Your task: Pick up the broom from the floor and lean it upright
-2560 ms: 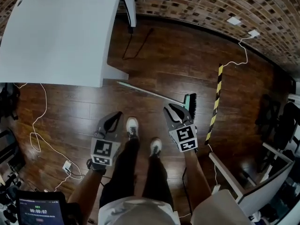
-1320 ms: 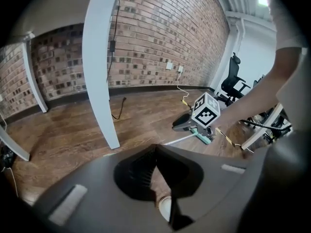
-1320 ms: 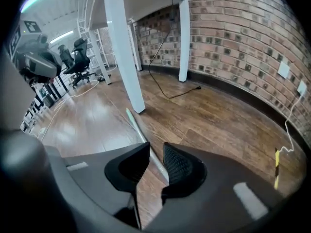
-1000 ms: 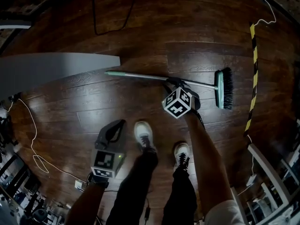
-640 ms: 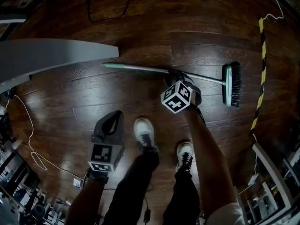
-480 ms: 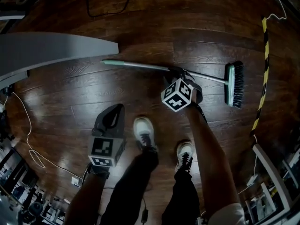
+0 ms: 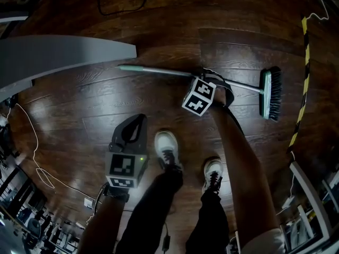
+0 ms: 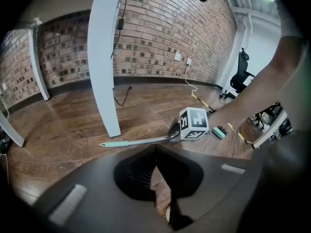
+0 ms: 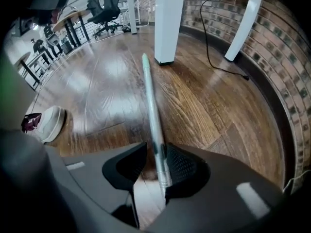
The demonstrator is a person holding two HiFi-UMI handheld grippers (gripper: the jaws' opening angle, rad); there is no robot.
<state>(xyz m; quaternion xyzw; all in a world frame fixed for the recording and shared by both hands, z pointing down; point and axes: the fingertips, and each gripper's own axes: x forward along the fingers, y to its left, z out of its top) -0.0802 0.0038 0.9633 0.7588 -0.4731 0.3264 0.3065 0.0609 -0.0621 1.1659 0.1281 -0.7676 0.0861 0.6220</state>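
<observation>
The left gripper (image 8: 155, 153) hangs beside the person's shoe (image 7: 167, 142), jaws together on nothing; farther out, the right gripper (image 9: 151, 165) straddles the broom (image 9: 150, 101), jaws apart and just opening, handle against one pad; the broom lies flat on the wooden floor (image 7: 106, 110).

No word, number or brand name can be read anywhere. The nearest things to signs are black-and-white square code patterns, which carry no letters or digits. They sit on the visible faces of the right cube (image 7: 200, 96), mounted on the right tool (image 9: 154, 171) at about 1 o'clock in the head view. One more is on the left cube (image 7: 126, 169), mounted on the left tool (image 8: 155, 178) at about 7 o'clock. A yellow-and-black striped warning strip (image 7: 303, 89) lies on the floor (image 7: 79, 115) at about 2 o'clock, and it bears no writing.
</observation>
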